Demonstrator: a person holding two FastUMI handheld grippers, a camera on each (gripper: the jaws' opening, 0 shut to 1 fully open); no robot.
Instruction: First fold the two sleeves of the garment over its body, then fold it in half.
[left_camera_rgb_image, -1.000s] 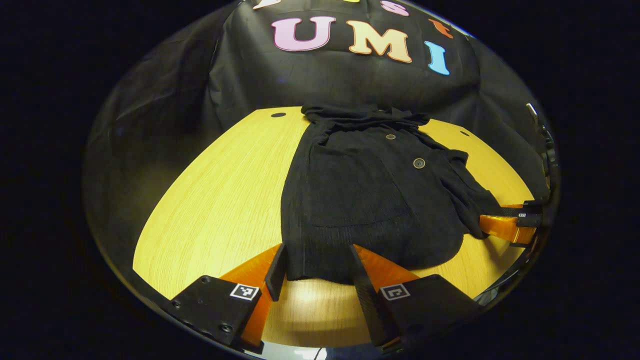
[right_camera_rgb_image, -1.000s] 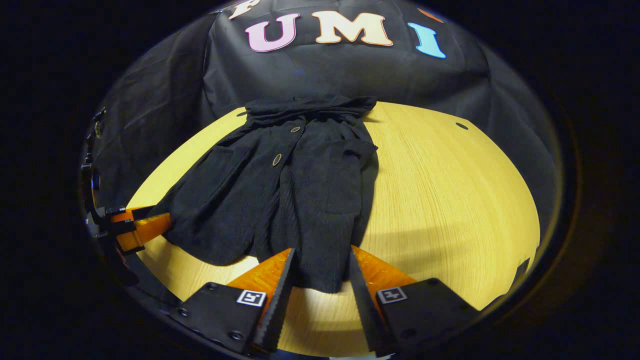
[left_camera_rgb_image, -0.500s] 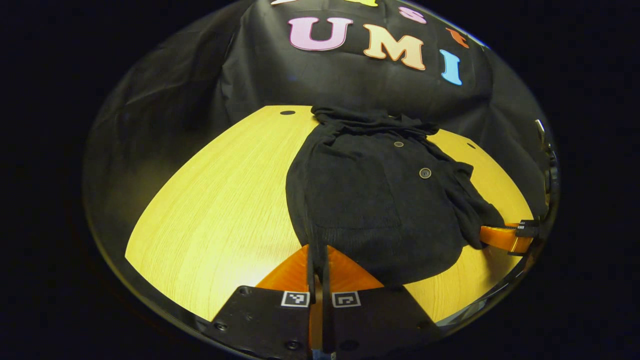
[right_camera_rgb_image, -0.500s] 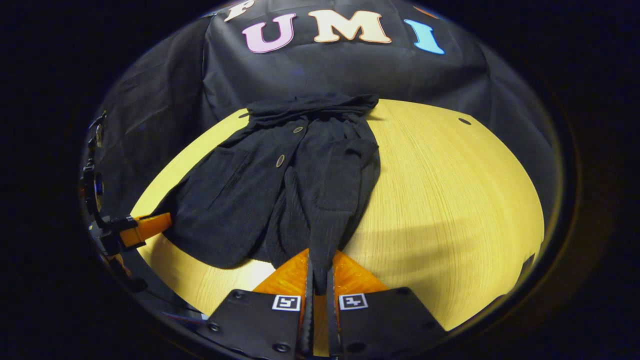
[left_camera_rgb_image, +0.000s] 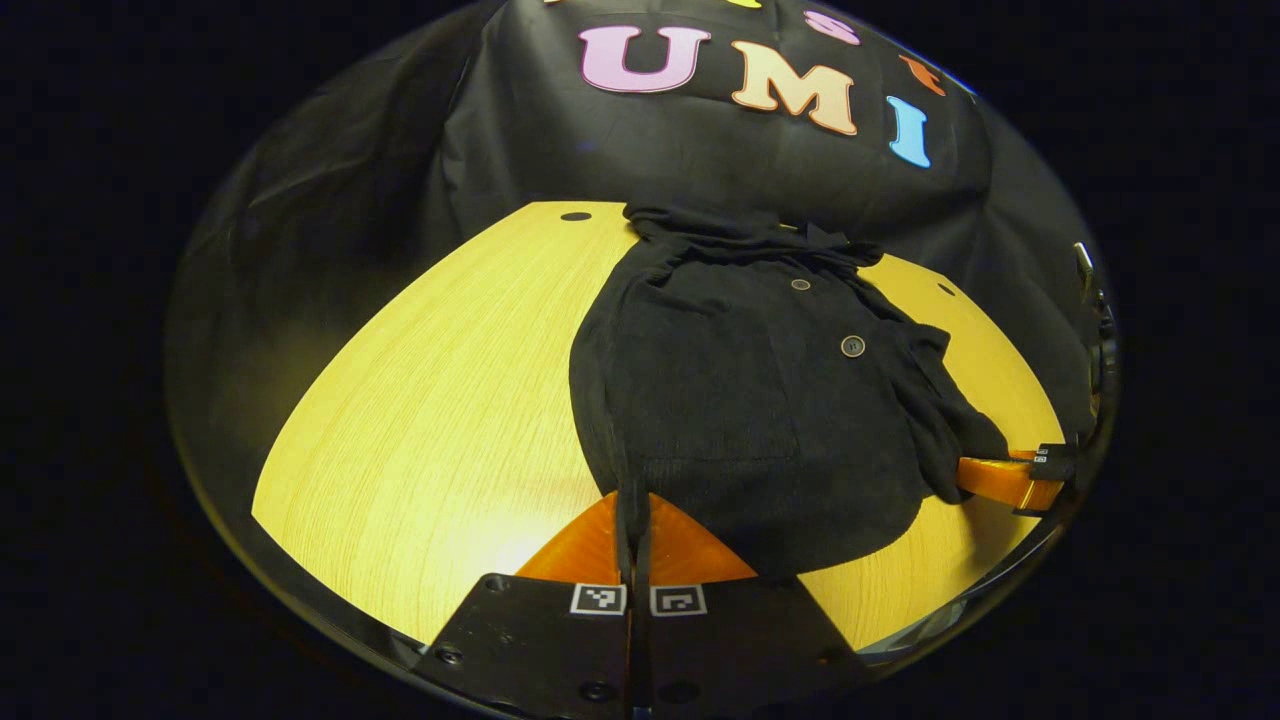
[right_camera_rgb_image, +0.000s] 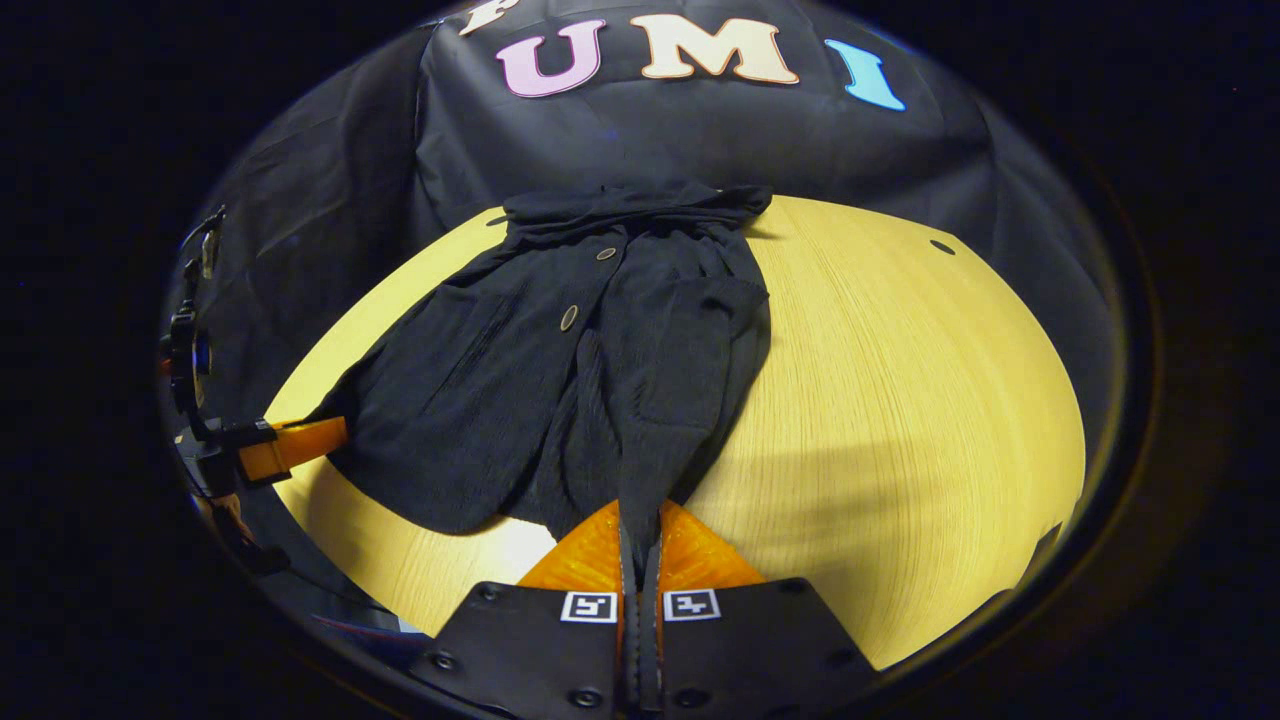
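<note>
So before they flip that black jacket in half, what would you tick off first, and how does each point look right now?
1. Left tongs pinching the jacket hem: ok.
2. Right tongs pinching the hem's other corner: ok.
3. Both sleeves folded over the body: ok, as far as shows.
4. Collar lying at the table's far edge, ready to receive the hem: ok.
5. Grip catches every layer: cannot tell.
</note>
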